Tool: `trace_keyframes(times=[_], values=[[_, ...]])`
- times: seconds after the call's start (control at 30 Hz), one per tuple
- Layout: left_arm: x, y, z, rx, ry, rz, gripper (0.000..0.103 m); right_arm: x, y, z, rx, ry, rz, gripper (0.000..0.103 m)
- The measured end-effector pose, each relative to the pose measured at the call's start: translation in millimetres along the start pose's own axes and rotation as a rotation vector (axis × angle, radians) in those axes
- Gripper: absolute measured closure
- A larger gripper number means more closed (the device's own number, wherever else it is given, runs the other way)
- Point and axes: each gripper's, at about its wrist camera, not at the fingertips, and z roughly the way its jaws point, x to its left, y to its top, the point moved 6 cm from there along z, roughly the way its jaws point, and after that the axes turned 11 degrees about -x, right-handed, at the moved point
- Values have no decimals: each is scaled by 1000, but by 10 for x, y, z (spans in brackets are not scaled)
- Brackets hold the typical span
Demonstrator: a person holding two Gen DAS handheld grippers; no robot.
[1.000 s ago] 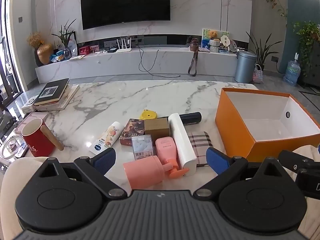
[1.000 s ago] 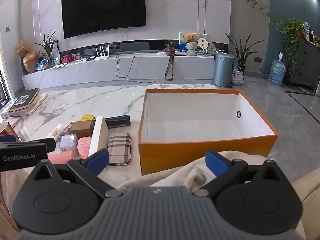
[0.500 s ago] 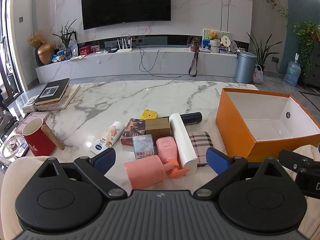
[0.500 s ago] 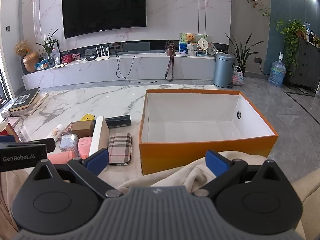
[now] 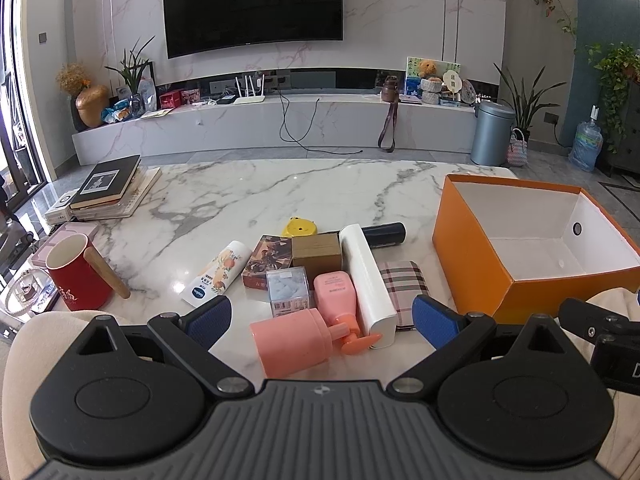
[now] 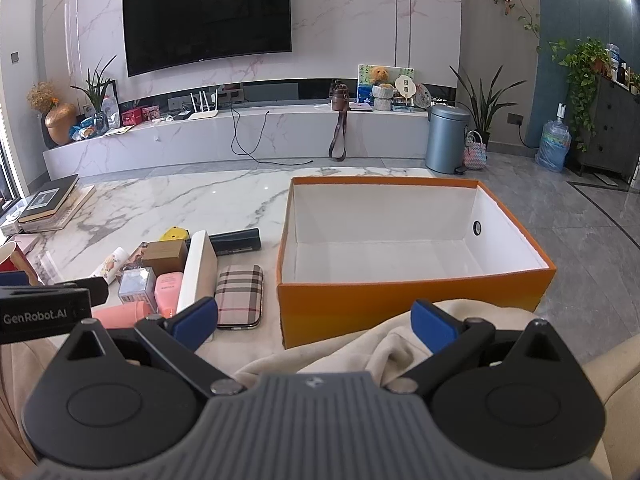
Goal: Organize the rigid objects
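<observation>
A cluster of small objects lies on the marble table: a pink pump bottle, a smaller pink bottle, a long white box, a plaid case, a brown box, a clear box, a white tube, a black cylinder and a yellow toy. An empty orange box stands to their right. My left gripper is open just short of the pink pump bottle. My right gripper is open over cream cloth, in front of the orange box.
A red mug with a wooden handle stands at the table's left, with stacked books behind it. The plaid case lies just left of the orange box. Beyond the table are a TV console and a grey bin.
Both views have shifted only slightly; the objects on the table have not moved and both grippers stay open.
</observation>
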Motion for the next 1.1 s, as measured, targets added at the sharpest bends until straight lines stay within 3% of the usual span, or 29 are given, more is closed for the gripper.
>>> trace_keyframes(times=[0.5,0.87,1.1], values=[[-1,-2,1,2,-1,0,0,-6,-38,13,5,2,0,2],[67,-98,87,37,-29,14,0,98,-48,194,39,66,-31,2],[110,-21,224,44,-36,15,1,269,-34,400,78,145,-73,15]])
